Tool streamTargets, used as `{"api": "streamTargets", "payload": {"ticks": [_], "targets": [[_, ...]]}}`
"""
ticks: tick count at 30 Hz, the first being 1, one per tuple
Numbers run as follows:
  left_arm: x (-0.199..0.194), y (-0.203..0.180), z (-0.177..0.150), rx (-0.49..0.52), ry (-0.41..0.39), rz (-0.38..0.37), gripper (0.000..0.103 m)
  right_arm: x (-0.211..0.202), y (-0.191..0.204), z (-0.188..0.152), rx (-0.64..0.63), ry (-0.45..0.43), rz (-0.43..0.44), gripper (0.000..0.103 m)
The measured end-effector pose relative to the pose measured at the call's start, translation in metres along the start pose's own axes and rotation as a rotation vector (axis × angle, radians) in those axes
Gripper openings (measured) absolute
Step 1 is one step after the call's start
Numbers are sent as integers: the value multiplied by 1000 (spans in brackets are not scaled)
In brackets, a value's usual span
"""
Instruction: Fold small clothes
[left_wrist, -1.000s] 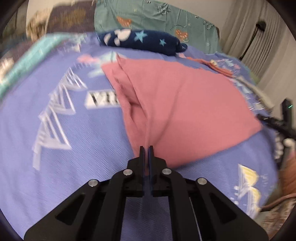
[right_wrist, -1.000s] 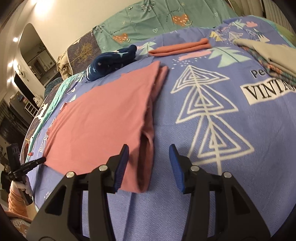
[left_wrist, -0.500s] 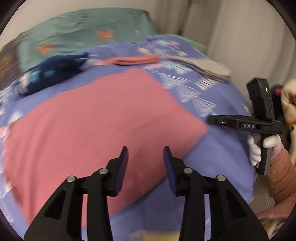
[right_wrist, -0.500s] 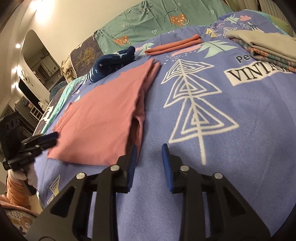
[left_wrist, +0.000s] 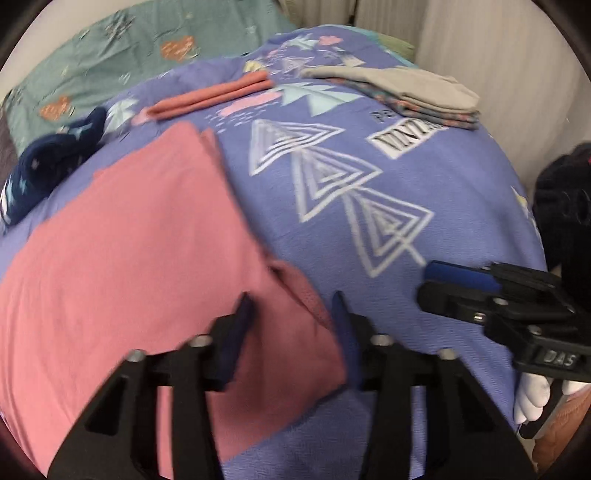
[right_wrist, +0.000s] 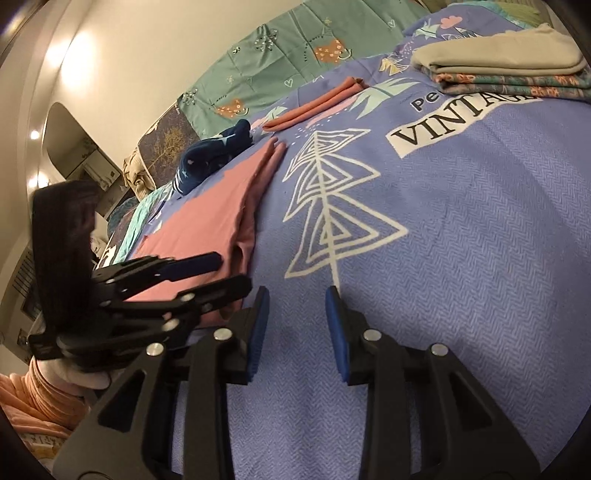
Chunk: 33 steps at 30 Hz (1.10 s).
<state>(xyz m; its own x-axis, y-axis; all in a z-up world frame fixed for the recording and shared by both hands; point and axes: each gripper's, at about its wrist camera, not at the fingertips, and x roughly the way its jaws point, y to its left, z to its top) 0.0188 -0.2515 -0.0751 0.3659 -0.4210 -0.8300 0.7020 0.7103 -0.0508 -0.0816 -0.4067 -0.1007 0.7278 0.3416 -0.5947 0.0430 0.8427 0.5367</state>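
Note:
A pink garment (left_wrist: 129, 258) lies folded flat on the purple patterned blanket (left_wrist: 424, 206). In the right wrist view the garment (right_wrist: 207, 218) stretches away at the left. My left gripper (left_wrist: 291, 302) hovers over its near right corner, jaws apart and closing, with the corner's cloth lying under and between them but not pinched. From the right wrist view the left gripper (right_wrist: 232, 271) shows over that same edge. My right gripper (right_wrist: 297, 295) is just right of the garment over bare blanket, its jaws opening with nothing between them. It also appears at the left view's right edge (left_wrist: 428, 284).
A folded orange piece (left_wrist: 210, 98) and a stack of folded clothes with a grey top (left_wrist: 406, 88) lie at the far side. A navy star-print garment (left_wrist: 48, 162) sits bunched at the far left. Teal bedding (left_wrist: 129, 48) lies behind. A gloved hand (left_wrist: 532, 398) holds the right gripper.
The left gripper let go of the pink garment's fold, opened, and swept right along the garment to its near right corner. The right gripper edged forward and narrowed its jaws.

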Motion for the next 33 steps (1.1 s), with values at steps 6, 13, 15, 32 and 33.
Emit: {"api": "streamTargets", "payload": {"ticks": [6,13,15,32,33], "targets": [[-14,39,-14,-188,2,-99,24,1,-4,-1,14,6,48,39],[-14,45,-16,-238,-4,-136,23,1,-3,0,14,11,61,41],[-13,38,-13,-207,0,-129,23,2,-3,0,16,10,63,41],[-7,13,-9,-116,-3,-177,36,2,-4,1,18,12,62,41],[-6,7,-9,-87,-5,-164,36,2,-4,2,17,11,60,41]]}}
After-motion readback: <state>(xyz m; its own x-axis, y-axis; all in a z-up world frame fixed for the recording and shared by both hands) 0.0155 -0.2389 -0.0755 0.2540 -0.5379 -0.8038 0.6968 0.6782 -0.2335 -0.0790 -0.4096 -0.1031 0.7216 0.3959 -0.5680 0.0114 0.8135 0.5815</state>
